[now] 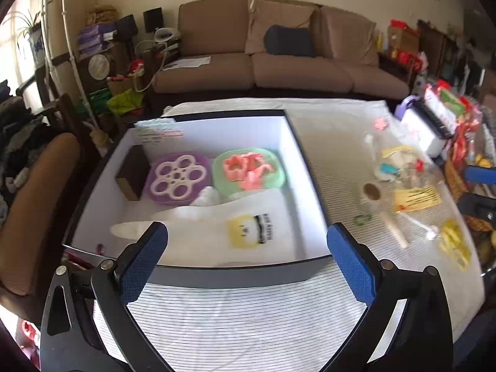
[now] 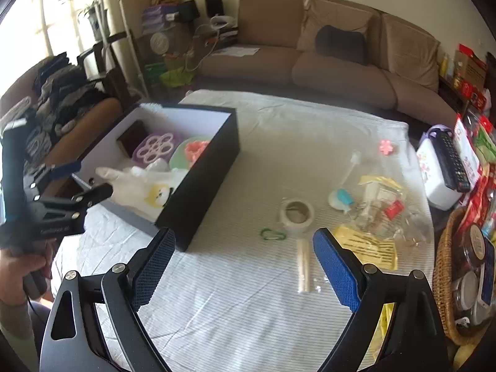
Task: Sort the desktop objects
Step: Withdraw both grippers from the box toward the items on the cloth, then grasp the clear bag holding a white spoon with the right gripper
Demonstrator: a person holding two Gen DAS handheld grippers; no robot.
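A black box with a white inside (image 1: 297,161) (image 2: 214,170) stands on the striped tablecloth. It holds a purple lid with a white flower ring (image 1: 178,176), a green plate with pink cutters (image 1: 248,170), a brown block (image 1: 130,173) and a white glove with a yellow print (image 1: 241,232). My left gripper (image 1: 248,248) is open and empty, just in front of the box's near wall. My right gripper (image 2: 245,257) is open and empty above the cloth. Near it lie a tape roll (image 2: 296,214), a green carabiner (image 2: 272,234) and a pale stick (image 2: 303,266).
Loose items lie right of the box: a yellow card (image 2: 369,245), clear plastic bags (image 2: 384,210), a teal and white piece (image 2: 341,200), a pink flower (image 2: 386,146). A white case with a remote (image 2: 443,167) and a wicker basket (image 2: 446,266) stand at the table's right edge.
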